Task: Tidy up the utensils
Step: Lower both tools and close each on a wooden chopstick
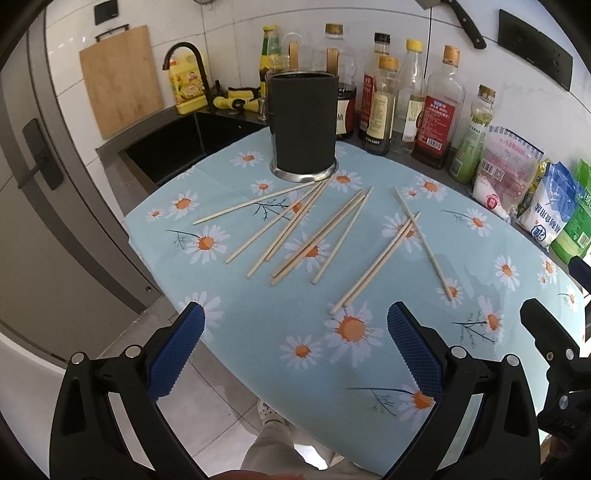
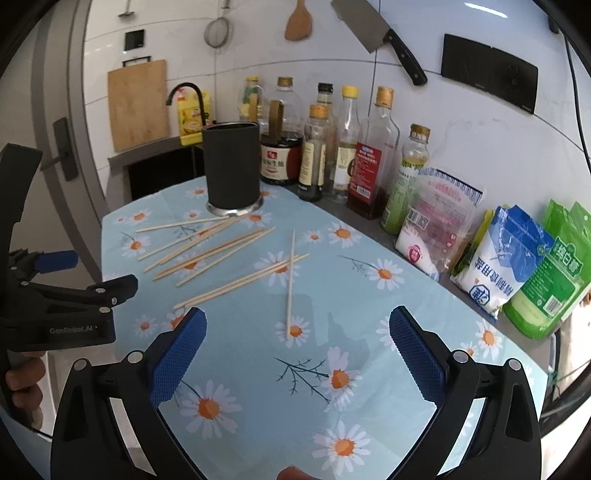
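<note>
Place: home kitchen.
Sink: black basin (image 1: pixel 166 147) sunk into the surface, with a dark curved faucet (image 1: pixel 192 62) above it.
Wall: white tiles (image 2: pixel 258 55) hung with a cleaver (image 2: pixel 380 40), a wooden spatula (image 2: pixel 299 22) and a mesh strainer (image 2: pixel 218 31).
Board: wooden cutting board (image 1: pixel 120 79) leaned against the tiles beside the sink.
Condiments: row of oil, vinegar and sauce bottles (image 2: pixel 347 147) stood along the back of the surface.
Dry goods: bags of salt and sugar (image 2: pixel 498 258) lined up right of the bottles.
Cover: daisy-print cloth (image 2: pixel 369 332) spread over the surface.
Utensils: wooden chopsticks (image 1: pixel 314 229) scattered on the cloth, near a black cylindrical holder (image 1: pixel 303 122).
Cleaning: yellow detergent bottle (image 1: pixel 186 83) set by the faucet.
</note>
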Available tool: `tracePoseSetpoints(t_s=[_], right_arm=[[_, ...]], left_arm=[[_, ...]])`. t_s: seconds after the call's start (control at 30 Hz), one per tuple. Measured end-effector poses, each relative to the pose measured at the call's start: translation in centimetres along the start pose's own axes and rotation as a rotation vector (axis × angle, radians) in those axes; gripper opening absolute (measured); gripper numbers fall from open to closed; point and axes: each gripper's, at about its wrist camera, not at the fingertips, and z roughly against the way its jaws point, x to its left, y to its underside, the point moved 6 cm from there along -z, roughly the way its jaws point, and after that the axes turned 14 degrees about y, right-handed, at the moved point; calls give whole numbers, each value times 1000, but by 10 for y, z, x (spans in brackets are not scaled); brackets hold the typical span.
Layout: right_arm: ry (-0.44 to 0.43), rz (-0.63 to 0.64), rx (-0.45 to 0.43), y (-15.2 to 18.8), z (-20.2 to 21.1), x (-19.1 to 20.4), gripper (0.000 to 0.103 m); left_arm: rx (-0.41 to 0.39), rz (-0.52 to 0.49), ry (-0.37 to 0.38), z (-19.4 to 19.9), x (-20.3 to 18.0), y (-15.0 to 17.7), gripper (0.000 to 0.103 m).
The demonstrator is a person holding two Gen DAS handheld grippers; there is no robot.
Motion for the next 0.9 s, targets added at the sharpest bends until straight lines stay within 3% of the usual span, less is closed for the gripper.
tracePoseSetpoints(t_s=[0.23,0.47,0.67,0.8,0.9], right_arm=[[29,-56,95,-4,-30,16,95],[108,-90,182,-9,-70,30,95],[240,-67,206,-24,-103,31,95],[296,-49,263,-25,-130,27,95],[257,-59,340,-18,-152,25,95]], left_arm=[[83,-9,69,-35,32,-20,97],[124,-42,73,-71,76,-52,97],[159,-73,74,-104,107,-80,97],[204,-131,89,-127,117,-92,97],[245,-206,92,-146,122,-100,97]])
